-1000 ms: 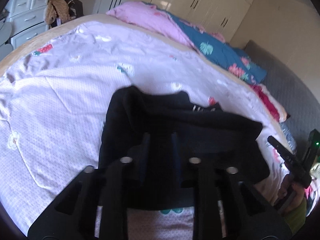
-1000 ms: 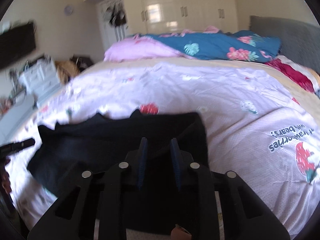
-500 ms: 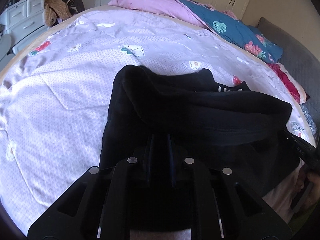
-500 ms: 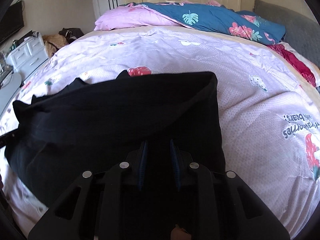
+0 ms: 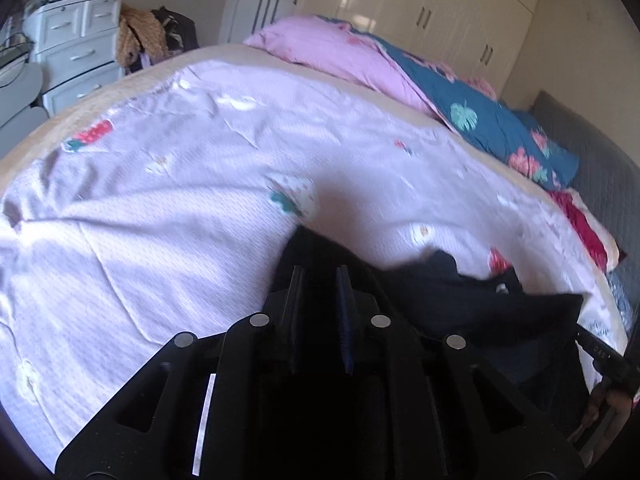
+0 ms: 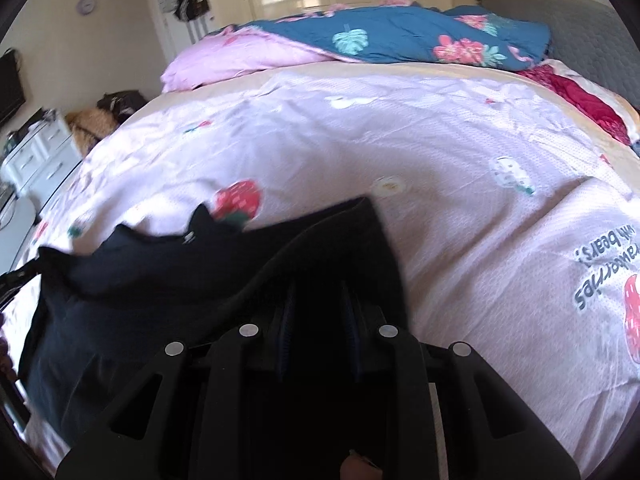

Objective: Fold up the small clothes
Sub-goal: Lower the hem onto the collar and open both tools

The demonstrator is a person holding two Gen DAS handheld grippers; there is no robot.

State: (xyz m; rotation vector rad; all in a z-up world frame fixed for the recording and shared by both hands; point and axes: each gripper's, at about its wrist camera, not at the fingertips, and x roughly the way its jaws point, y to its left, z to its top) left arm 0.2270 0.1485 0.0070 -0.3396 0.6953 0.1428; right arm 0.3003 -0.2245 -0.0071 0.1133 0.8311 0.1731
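Note:
A black garment (image 5: pixel 460 292) lies on the lilac strawberry-print bed cover (image 5: pixel 160 208), its near edge doubled over. My left gripper (image 5: pixel 320 280) sits at the garment's left corner. Its jaws are opening, with dark cloth still lying between the fingers. My right gripper (image 6: pixel 318 300) is shut on the black garment (image 6: pixel 200 272) at its right edge, and the cloth drapes over the fingers. The right gripper's tip (image 5: pixel 600 354) and a hand show at the far right of the left wrist view. The left gripper (image 6: pixel 16 276) peeks in at the left edge of the right wrist view.
A blue floral quilt (image 6: pixel 400 44) and a pink pillow (image 6: pixel 224 64) lie at the far side of the bed. A grey headboard (image 6: pixel 580 20) stands to the right. White drawers (image 5: pixel 76 40) with piled clothes stand beyond the bed's left side, and wardrobes line the back wall.
Both grippers have pulled back toward the near edge, and the raised black fold has come down onto the bed. The left gripper's fingers stand a little wider than half a second ago.

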